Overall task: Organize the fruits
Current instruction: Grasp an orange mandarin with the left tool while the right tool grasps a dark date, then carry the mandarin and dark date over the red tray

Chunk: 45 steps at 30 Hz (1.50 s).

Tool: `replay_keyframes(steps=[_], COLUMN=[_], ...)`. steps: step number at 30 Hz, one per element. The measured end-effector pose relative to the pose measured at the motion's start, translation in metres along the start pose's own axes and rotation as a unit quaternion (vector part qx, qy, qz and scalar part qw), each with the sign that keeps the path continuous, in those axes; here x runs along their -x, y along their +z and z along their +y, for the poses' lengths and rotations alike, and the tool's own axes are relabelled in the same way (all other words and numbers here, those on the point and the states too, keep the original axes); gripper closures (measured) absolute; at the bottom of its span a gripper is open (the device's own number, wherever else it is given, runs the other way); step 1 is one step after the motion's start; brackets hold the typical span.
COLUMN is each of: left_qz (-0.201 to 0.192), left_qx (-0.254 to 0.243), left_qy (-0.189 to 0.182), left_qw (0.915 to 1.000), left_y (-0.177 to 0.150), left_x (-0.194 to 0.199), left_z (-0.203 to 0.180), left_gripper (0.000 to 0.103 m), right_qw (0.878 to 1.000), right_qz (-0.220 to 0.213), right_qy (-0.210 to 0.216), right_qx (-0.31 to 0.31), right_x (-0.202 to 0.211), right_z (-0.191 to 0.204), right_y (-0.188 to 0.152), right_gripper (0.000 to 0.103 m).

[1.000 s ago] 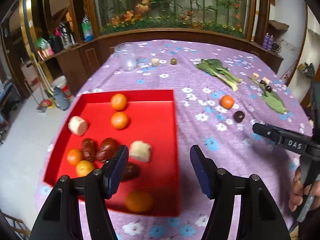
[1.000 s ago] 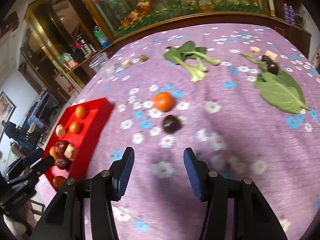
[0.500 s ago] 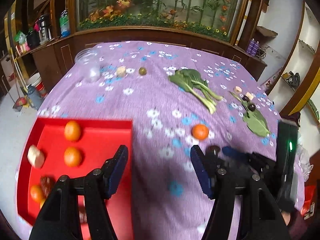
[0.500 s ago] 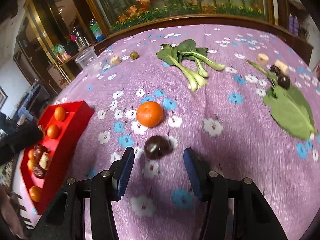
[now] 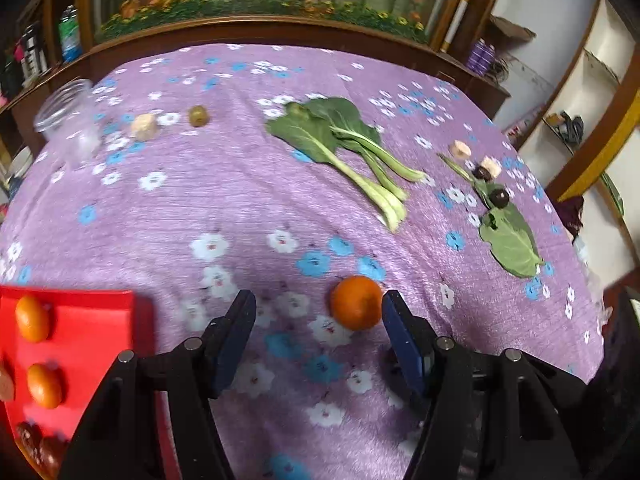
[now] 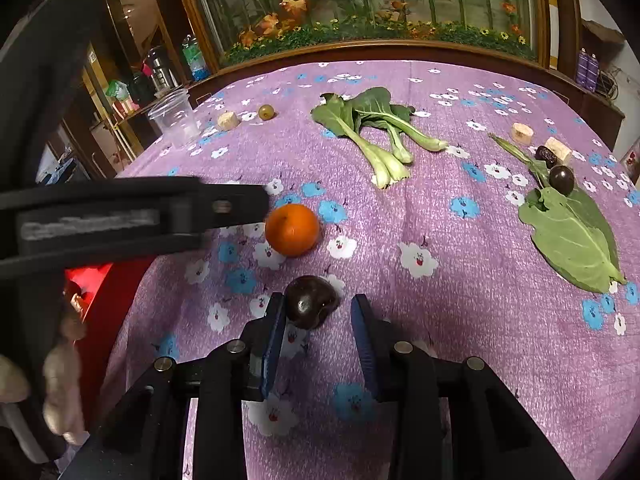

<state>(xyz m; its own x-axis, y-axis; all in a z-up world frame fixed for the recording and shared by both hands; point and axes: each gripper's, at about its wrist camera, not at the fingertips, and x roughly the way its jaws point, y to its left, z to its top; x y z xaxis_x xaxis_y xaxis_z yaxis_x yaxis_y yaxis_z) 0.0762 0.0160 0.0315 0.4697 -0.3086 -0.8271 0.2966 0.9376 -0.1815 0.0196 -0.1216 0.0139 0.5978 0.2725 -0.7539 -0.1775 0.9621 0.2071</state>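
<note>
Both grippers are down at the purple flowered cloth [image 5: 248, 200], each lined up on a loose fruit. The left gripper [image 5: 318, 312] has its jaws spread wide and released; the orange [image 5: 356, 302] sits between them, well over toward the right-hand pad and just about touching it, with a broad gap on the other side. The right gripper [image 6: 318, 318] is also unclenched, jaws parted around the dark plum [image 6: 312, 300]; the plum lies between the fingertips, close against the left-hand pad, with a clear gap to the right-hand one. Neither fruit is lifted; both rest on the cloth.

The red tray [image 5: 100, 332], already carrying several oranges and some dark fruit, lies off to the left of the left gripper's jaws, just beside them. Farther ahead of both pairs of jaws lie the bok choy [image 6: 376, 128] and a loose green leaf [image 6: 572, 236], with small pieces and another dark fruit near them.

This looks like the reach-and-grasp step for two of the fruits not yet in the tray. Next, I would say, each gripper needs to centre itself a touch so the fruit sits midway, then close gently. Round fruit pinched off-centre may squirt out sideways. After that comes the carry leftward to the tray.
</note>
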Motion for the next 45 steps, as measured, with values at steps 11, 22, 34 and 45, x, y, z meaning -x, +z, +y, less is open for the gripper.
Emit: replay_keyframes(steps=[11,22,34,45], left_qz=[0.008,-0.02,-0.049,-0.072], left_qx=[-0.032,-0.016,0.03,0.025], left_qy=[-0.046,-0.019,-0.008,0.064], left_qw=[0.9984,0.9995,0.9983,0.995], left_y=[-0.001,-0.011,-0.032,-0.054], left_x=[-0.023,-0.002,0.031,0.048], left_z=[-0.021,-0.01,0.012,0.009], left_gripper=[0.074,0.074,0.074,0.074], right_qw=[1.0,1.0,0.999,0.999], right_qz=[0.004,0.005,-0.015,-0.02], right_qy=[-0.01,0.017,0.048,0.038], right_qx=[0.016,0.001,-0.02,-0.022], right_x=[-0.001,0.002,0.01,0.013], right_z=[0.007,0.004,0.0,-0.002], right_y=[-0.002,-0.002,0.002,0.002], right_gripper=[0.066,0.08,0.083,0.083])
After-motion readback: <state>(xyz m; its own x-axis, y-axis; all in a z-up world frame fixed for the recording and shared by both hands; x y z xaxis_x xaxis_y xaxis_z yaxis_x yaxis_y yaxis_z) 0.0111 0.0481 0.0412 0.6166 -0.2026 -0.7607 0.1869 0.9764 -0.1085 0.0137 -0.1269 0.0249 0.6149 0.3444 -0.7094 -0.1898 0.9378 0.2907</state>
